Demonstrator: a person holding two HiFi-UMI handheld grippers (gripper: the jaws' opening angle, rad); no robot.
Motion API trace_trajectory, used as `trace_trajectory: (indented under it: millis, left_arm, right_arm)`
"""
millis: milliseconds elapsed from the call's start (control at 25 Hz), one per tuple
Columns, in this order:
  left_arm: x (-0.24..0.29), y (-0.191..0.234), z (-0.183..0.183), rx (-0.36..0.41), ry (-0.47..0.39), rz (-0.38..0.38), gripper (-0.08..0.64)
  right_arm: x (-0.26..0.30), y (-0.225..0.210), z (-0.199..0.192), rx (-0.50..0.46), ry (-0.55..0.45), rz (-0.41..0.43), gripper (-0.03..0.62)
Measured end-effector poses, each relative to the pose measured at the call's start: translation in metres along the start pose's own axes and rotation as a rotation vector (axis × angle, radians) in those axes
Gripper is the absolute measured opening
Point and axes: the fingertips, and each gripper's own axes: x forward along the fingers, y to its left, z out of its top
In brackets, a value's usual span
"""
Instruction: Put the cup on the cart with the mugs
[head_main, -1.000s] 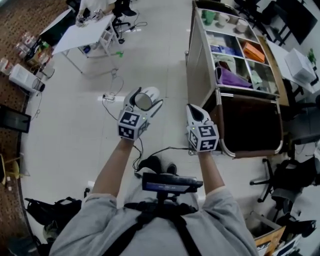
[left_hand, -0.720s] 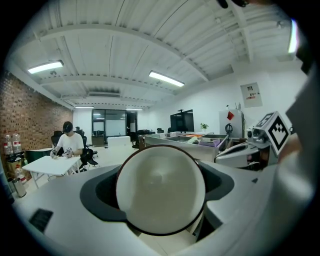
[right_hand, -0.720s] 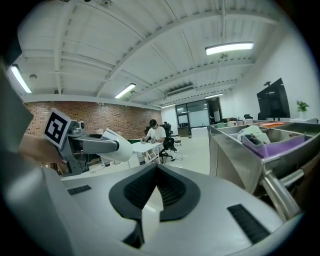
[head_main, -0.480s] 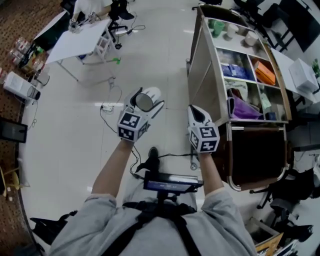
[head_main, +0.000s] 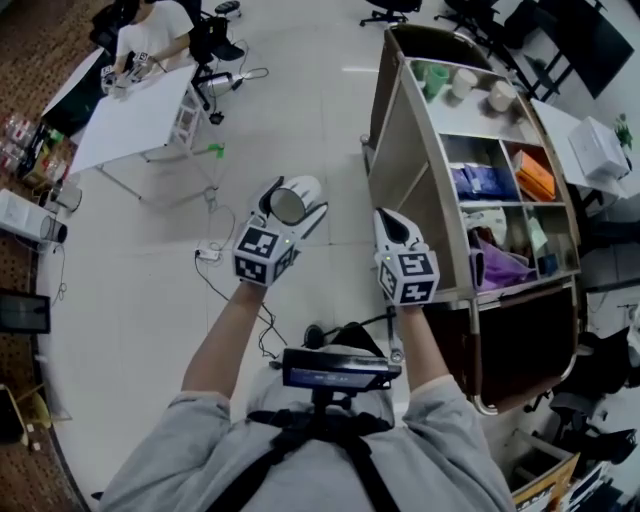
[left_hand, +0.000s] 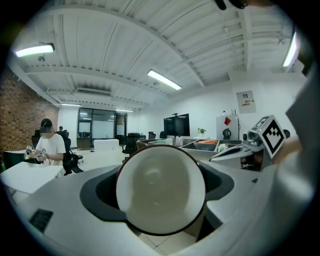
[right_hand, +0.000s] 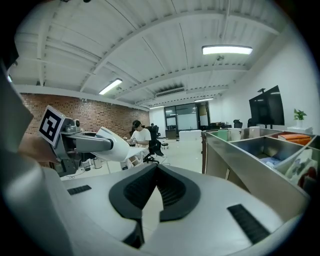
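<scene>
- My left tongs (head_main: 298, 192): jaws wide apart and clamped on the cup (head_main: 289, 205), which I hold out over the floor (head_main: 300, 90).
- The cup: white inside with a dark rim. It lies on its side between the jaws, mouth turned back toward the left gripper view. The pads sit behind its rim, so I judge the hold firm from the way it fills the gap rather than from seeing the contact.
- My right tongs (head_main: 388, 220): jaws together, nothing between them. They are level with the left tongs and near the cart's side wall.
- The cart (head_main: 400, 160): right of both tongs, its compartments open to the head view. The farthest compartment holds the mugs (head_main: 463, 82), seemingly three, one of them green.
- Cup and mugs: well apart. The cup is left of the cart, not over it.
- The counter (head_main: 130, 120): white, at far left, with a person (head_main: 150, 35) seated at its far end.
- A cable (head_main: 215, 255): on the floor, left of the left tongs.
</scene>
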Motion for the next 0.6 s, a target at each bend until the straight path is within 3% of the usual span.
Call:
trace_trajectory:
  millis: [600]
  left_arm:
    - [0.171, 0.091, 0.030, -0.012, -0.008, -0.013, 0.426]
  right_arm:
    - [0.147, -0.097, 0.049, 0.017, -0.016, -0.009, 0.009]
